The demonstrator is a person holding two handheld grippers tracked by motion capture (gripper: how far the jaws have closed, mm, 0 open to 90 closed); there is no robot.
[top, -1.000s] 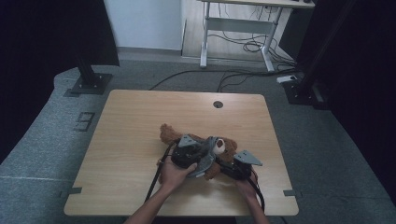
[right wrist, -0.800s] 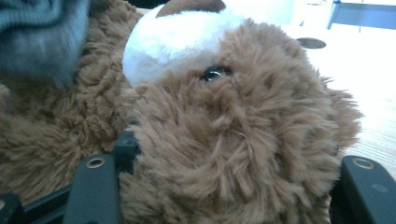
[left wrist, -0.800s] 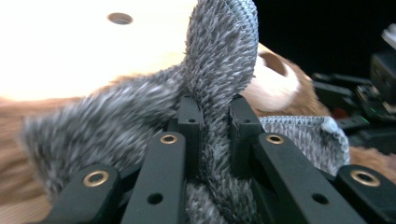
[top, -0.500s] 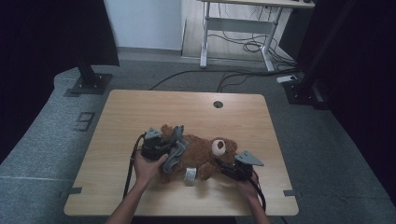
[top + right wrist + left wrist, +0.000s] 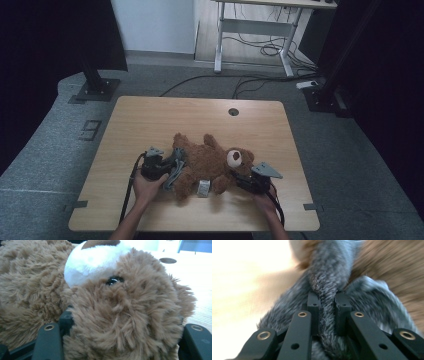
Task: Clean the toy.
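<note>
Evidently the bear (image 5: 210, 165) lies on its back near the desk's (image 5: 150, 115) front edge. Clamped tight on grey fur (image 5: 325, 287) beside it, the left hand-held gripper (image 5: 172, 162) tugs; the right hand-held gripper (image 5: 240, 181) straddles the bear's head widely, steadying it.

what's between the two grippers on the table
The brown teddy bear lies between them in the high view, the left gripper shut on grey fur cloth and the right gripper at its head.
</note>
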